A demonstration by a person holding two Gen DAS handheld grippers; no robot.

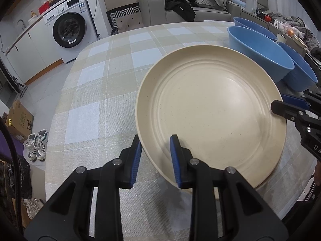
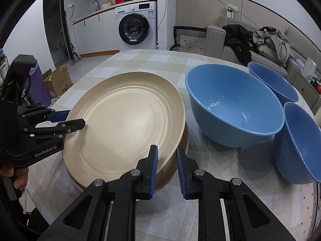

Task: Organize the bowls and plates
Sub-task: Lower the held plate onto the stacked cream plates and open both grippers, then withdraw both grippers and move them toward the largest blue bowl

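A large cream plate (image 1: 210, 108) (image 2: 124, 120) lies over a second cream plate, whose rim (image 2: 183, 140) shows beneath it. My left gripper (image 1: 156, 152) is shut on the near-left rim, one blue pad inside the plate and one under its wall. It shows again at the plate's left edge in the right wrist view (image 2: 76, 117). My right gripper (image 2: 166, 160) is shut on the opposite rim and is also visible in the left wrist view (image 1: 279, 101). Three blue bowls stand beside the plates: a big one (image 2: 234, 108), a far one (image 2: 274, 82) and a near one (image 2: 301, 140).
The round table (image 1: 90, 100) wears a beige and white checked cloth. Beyond it stand a washing machine (image 2: 134, 28) and a grey sofa (image 2: 240, 50) piled with clothes. A cardboard box (image 2: 58, 80) and shoes (image 1: 37, 146) are on the floor. A hand (image 2: 18, 176) holds the left gripper.
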